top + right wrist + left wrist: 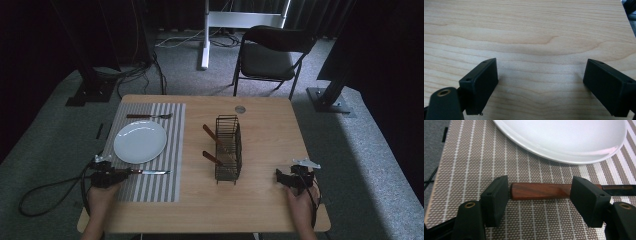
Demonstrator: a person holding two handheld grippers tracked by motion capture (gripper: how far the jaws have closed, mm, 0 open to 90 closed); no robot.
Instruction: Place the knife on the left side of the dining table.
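A knife with a brown wooden handle lies on the striped placemat, just in front of the white plate. My left gripper is low over the mat and open. Its two jaws stand at either end of the handle, which lies lengthwise between them; the steel blade runs off past the right jaw. In the left gripper view the left gripper shows wide gaps at both pads. My right gripper rests open over bare wood at the table's right front, with nothing between its jaws.
A fork lies on the mat beyond the plate. A black wire basket holding two wooden-handled utensils stands mid-table. A small round disc sits near the far edge. A black chair stands behind the table.
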